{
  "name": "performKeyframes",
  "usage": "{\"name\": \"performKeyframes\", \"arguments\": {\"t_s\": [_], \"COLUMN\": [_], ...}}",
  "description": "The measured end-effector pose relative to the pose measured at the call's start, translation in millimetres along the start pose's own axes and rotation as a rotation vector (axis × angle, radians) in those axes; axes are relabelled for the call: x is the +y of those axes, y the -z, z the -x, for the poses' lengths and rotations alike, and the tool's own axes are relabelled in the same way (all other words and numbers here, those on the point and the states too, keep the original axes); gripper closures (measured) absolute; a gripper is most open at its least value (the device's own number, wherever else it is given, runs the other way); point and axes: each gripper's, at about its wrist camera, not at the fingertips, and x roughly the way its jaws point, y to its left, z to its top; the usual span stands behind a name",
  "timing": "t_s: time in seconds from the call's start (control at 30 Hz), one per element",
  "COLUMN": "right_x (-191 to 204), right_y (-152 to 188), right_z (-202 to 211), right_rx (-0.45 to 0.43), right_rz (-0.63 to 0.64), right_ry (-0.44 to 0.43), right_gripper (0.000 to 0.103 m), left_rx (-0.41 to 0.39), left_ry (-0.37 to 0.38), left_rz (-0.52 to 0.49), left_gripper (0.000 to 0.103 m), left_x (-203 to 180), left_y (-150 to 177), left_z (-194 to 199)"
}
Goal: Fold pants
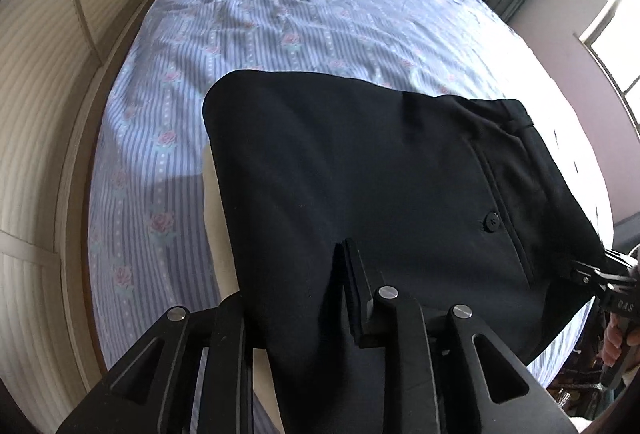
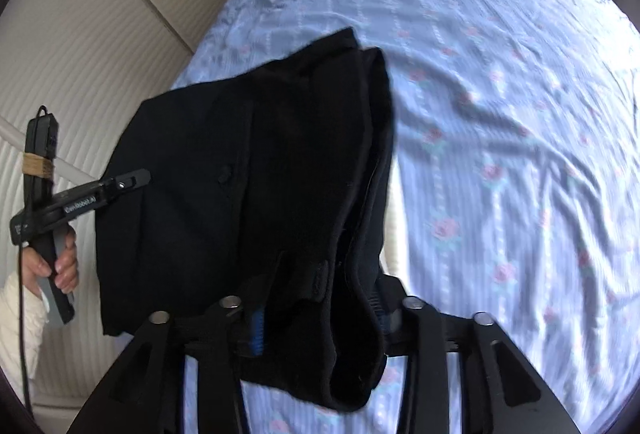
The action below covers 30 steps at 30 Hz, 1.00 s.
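Between the left gripper's (image 1: 316, 298) fingers: black pants (image 1: 360, 170), matte woven cloth, clamped tight at one edge and spreading forward above the bed (image 1: 168, 138). Left view alone shows a button (image 1: 491, 221) and a pocket seam. Between the right gripper's (image 2: 320, 298) fingers: a thick folded bundle of the same pants (image 2: 248, 162), pinched firmly; only this view shows stacked layered edges. Beyond both: striped blue sheet with pink roses, rumpled.

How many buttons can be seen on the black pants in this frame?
1: a black button beside the pocket slit on the pants, right of the left gripper. Others may be hidden in folds.
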Motion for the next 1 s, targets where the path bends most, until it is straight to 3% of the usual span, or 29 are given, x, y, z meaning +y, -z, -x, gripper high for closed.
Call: {"name": "performKeyframes", "arguments": {"t_s": [0.17, 0.23, 0.37, 0.43, 0.53, 0.6, 0.67, 0.77, 0.87, 1.0], "right_x": [-12, -18, -19, -18, -24, -31, -42, -61, -82, -115], "right_y": [9, 11, 17, 22, 31, 39, 46, 60, 77, 99], "right_z": [11, 15, 27, 36, 59, 82, 107, 154, 207, 271], "right_rx": [0.002, 0.011, 0.005, -0.008, -0.034, -0.055, -0.070, -0.109, -0.170, -0.226], "right_rz": [0.063, 0.061, 0.097, 0.132, 0.146, 0.143, 0.135, 0.129, 0.149, 0.173], "right_ry": [0.110, 0.134, 0.214, 0.268, 0.262, 0.240, 0.210, 0.166, 0.169, 0.176], "right_gripper": [0.052, 0.050, 0.048, 0.048, 0.048, 0.047, 0.039, 0.035, 0.024, 0.020], "left_rx": [0.008, 0.025, 0.035, 0.029, 0.023, -0.009, -0.041, -0.091, -0.151, -0.195], "left_ry": [-0.083, -0.150, -0.352, -0.400, -0.463, -0.450, -0.421, -0.394, -0.376, -0.347], "left_rz": [-0.050, -0.053, -0.066, -0.065, -0.111, -0.111, -0.088, -0.065, -0.077, -0.079], "left_gripper": [0.071, 0.050, 0.035, 0.034, 0.030, 0.027, 0.021, 0.017, 0.011, 0.008], "left_x": [-17, -21, -29, -36, -64, -90, -115, -158, -222, -296], "left_y": [3, 6, 16, 22, 35, 44, 51, 59, 71, 88], "left_z": [4, 7, 30, 46, 76, 101, 126, 154, 183, 207]}}
